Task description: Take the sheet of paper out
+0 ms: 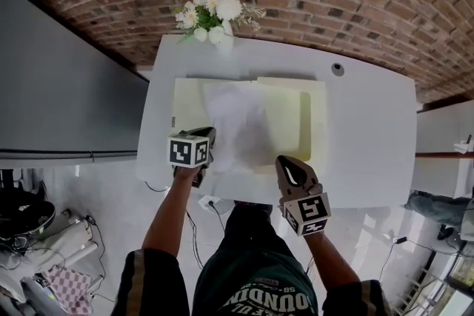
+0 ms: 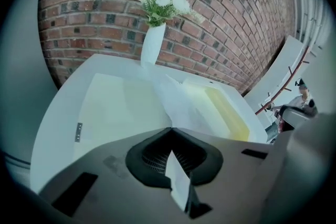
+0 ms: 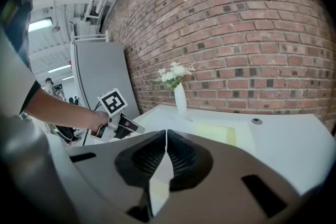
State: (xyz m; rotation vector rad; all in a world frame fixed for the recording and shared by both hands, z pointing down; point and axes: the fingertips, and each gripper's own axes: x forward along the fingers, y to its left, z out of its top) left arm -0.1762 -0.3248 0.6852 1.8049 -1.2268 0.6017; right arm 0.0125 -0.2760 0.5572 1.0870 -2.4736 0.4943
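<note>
A pale yellow folder [image 1: 315, 115] lies open on the white table [image 1: 370, 129]. A thin white sheet of paper [image 1: 237, 126] rises out of its middle toward the near left. My left gripper [image 1: 209, 135] is at the folder's near-left corner, shut on the sheet's corner. In the left gripper view the sheet [image 2: 176, 99] runs from the closed jaws [image 2: 171, 129] up over the folder [image 2: 226, 107]. My right gripper [image 1: 287, 163] hovers at the table's near edge, right of the sheet, shut with nothing in it. The right gripper view shows its jaws [image 3: 166, 132] closed, the folder [image 3: 215, 132] beyond them.
A white vase of white flowers [image 1: 211, 15] stands at the table's far edge, behind the folder. A round cable hole [image 1: 338, 69] sits at the far right of the tabletop. A grey cabinet [image 1: 59, 85] flanks the table's left side. A brick wall runs behind.
</note>
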